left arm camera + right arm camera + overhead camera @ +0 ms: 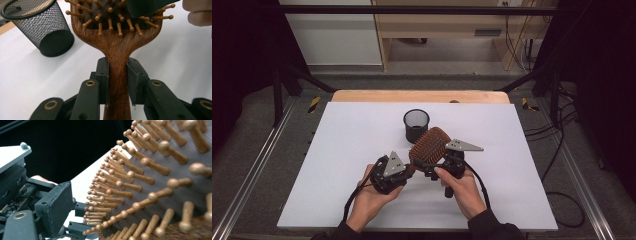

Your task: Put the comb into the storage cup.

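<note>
White table (337,150), mesh cup (416,125) behind hairbrush (429,144), left gripper (117,82) clamping its handle, right gripper (432,170) open beside bristles.

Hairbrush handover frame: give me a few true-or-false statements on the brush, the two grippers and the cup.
1. The left gripper is clamped on the wooden hairbrush at its handle. True.
2. The mesh cup lies tipped on its side. False: it stands upright on the white table, beyond the brush.
3. The brush head is inside the cup. False: the head is outside, in front of the cup, held above the table.
4. The right gripper is beside the brush's bristle face, and whether it grips is unclear. True.
5. The bristles are wooden pins with rounded tips. True.
</note>
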`<act>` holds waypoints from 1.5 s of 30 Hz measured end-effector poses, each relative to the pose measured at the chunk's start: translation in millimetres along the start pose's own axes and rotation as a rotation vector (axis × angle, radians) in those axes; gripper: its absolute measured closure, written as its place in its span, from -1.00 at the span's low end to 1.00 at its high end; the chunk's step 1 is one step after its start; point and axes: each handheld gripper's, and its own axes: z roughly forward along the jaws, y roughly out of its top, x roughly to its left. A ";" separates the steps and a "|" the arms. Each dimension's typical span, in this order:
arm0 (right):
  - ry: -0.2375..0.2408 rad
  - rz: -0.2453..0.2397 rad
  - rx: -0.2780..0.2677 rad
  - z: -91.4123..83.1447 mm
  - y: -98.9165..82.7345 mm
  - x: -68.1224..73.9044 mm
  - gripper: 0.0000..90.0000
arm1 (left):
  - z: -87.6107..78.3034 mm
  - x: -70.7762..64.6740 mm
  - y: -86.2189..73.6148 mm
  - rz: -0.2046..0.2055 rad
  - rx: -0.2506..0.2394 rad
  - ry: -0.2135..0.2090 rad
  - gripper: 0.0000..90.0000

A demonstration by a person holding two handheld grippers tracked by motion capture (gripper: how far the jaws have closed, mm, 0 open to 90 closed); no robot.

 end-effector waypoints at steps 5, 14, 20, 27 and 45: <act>0.006 0.007 -0.019 1.4 6.4 0.8 -0.64 | -3.8 2.1 0.7 -0.008 -0.024 0.010 0.62; 0.020 0.013 -0.063 2.8 18.3 5.3 -0.50 | -8.8 4.6 0.7 -0.019 -0.072 0.037 0.62; 0.021 0.031 -0.092 3.5 24.0 6.4 -0.32 | -11.4 5.0 -0.7 -0.028 -0.108 0.060 0.62; 0.029 0.042 -0.105 3.6 29.5 9.4 -0.20 | -13.0 6.0 -2.2 -0.041 -0.139 0.066 0.62; 0.013 0.042 -0.096 11.2 36.0 19.2 0.04 | -10.4 9.8 -8.2 -0.088 -0.156 0.073 0.62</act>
